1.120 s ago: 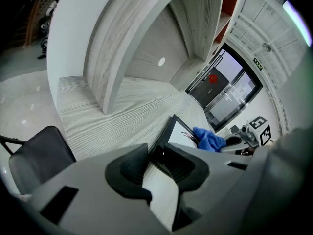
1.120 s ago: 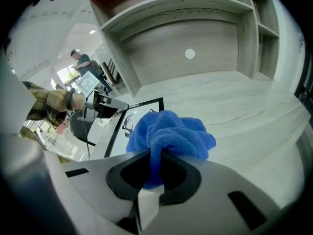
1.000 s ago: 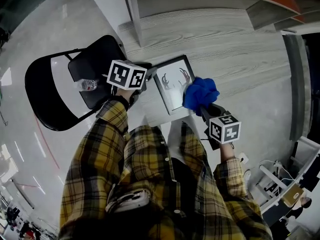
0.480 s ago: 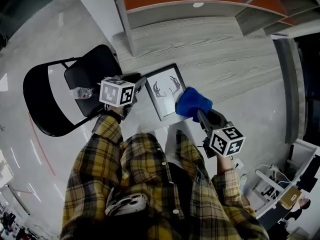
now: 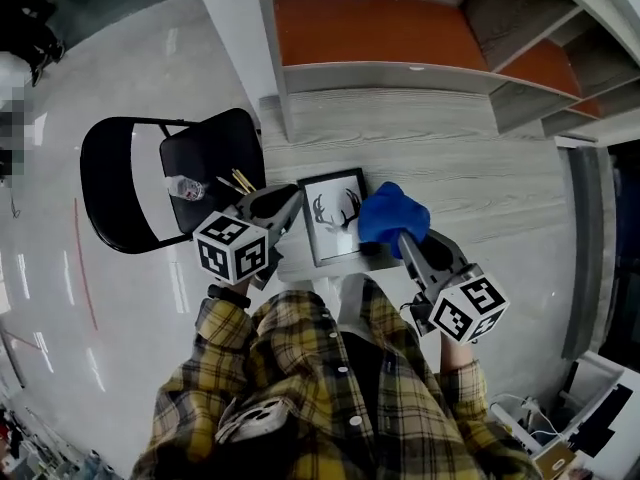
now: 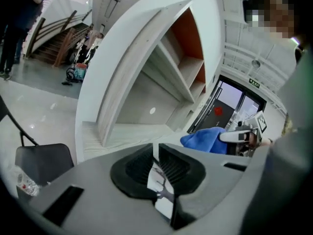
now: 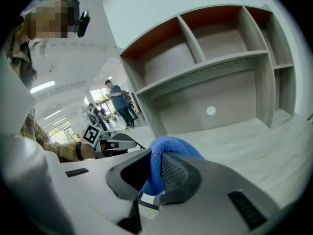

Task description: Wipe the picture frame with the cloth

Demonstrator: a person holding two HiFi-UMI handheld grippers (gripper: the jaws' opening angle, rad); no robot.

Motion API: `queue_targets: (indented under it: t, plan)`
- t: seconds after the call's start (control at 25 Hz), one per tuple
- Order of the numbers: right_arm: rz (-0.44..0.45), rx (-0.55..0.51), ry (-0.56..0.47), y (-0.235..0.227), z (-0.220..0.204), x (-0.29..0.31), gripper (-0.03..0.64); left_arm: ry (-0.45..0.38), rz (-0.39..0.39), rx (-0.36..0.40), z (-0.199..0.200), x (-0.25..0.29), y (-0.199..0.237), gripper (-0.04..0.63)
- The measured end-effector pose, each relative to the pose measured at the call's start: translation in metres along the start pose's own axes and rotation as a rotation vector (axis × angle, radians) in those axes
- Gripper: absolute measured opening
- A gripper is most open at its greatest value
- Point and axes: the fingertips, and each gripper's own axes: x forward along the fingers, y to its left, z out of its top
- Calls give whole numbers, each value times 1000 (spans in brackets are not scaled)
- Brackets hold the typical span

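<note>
The picture frame [image 5: 335,218], black-edged with an antler drawing, is in front of me in the head view. My left gripper [image 5: 291,208] has just been closing its jaws, and they now clamp the frame's left edge; the frame [image 6: 160,192] shows as a thin strip between the pads. My right gripper [image 5: 399,234] is shut on the blue cloth [image 5: 392,211], which bulges out past its jaws at the frame's right edge. In the right gripper view the cloth [image 7: 168,148] fills the jaws of my right gripper [image 7: 151,174]. From the left gripper view the cloth [image 6: 205,141] appears to the right.
A black folding chair [image 5: 205,163] at the left carries a small bottle [image 5: 185,186] and thin sticks. Ahead stands a grey wood-grain shelf unit [image 5: 400,78] with orange backing. People stand far off in both gripper views.
Both grippers have risen. The left jaws went from open beside the frame to clamped on its left edge. The blue cloth stays in the right gripper against the frame's right side.
</note>
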Motion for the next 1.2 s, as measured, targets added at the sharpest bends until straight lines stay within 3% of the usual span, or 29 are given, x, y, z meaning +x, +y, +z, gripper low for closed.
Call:
queue_targets:
  t: [0.32, 0.64, 1.2]
  plan:
    - [186, -149, -116, 11, 62, -25, 49, -167, -50, 72, 58, -8, -117, 6]
    - [317, -246, -153, 6, 82, -59, 48, -274, 10, 109, 78, 3, -178, 6]
    - [305, -246, -197, 11, 98, -81, 48, -285, -28, 150, 97, -1, -207, 6]
